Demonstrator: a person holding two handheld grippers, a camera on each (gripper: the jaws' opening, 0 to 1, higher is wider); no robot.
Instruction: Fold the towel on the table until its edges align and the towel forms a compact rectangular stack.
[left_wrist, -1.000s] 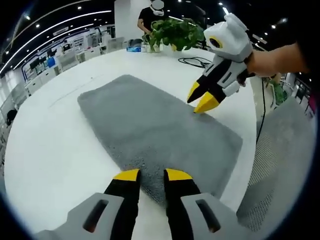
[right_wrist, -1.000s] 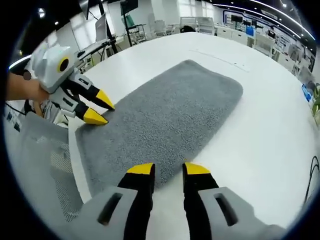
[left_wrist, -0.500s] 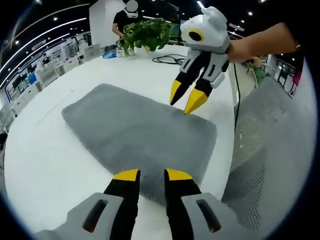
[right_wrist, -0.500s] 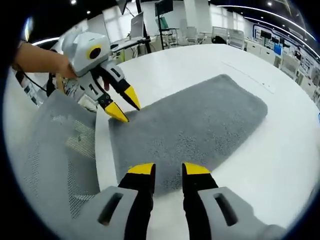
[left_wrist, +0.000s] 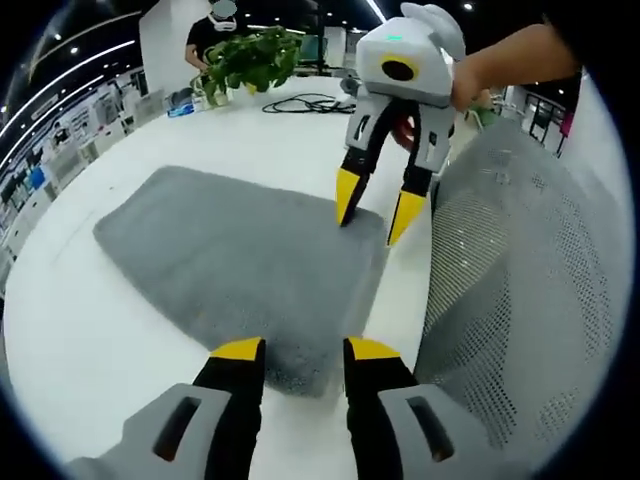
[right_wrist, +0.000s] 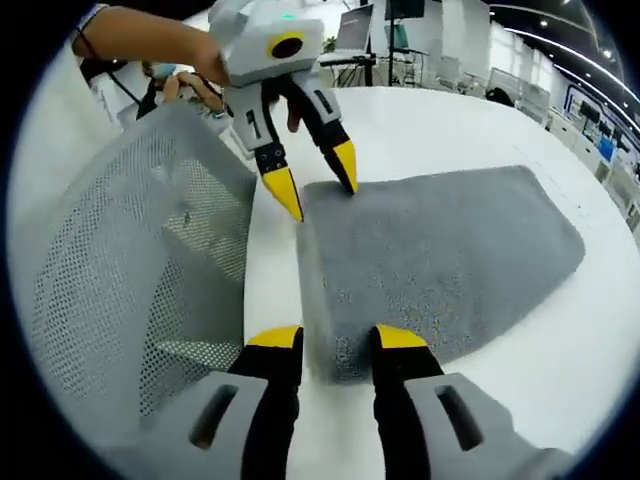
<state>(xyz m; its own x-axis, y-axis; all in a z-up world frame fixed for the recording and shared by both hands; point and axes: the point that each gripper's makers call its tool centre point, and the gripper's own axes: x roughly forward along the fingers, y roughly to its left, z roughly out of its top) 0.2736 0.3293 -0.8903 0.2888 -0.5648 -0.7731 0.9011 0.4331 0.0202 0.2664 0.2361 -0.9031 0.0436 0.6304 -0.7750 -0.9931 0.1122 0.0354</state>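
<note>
I've swung both grippers to the towel's (left_wrist: 240, 260) near corners, left gripper (left_wrist: 305, 352) and right gripper (right_wrist: 335, 340) spread, gripping nothing. White table (left_wrist: 90, 330), mesh chair (left_wrist: 510, 290), bright open hall.

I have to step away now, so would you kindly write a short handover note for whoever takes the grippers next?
Left gripper: open, jaws astride one near corner of the towel, nothing pinched yet.
Right gripper: open, jaws astride the other near corner, also not closed.
Towel: lying flat in a single layer on the white table, short edge toward the mesh chair at the table's edge.
Done: both grippers lined up at the near corners.
Left: close on both corners, carry them over to the far edge, align edges, then repeat until it is a compact rectangle.
</note>
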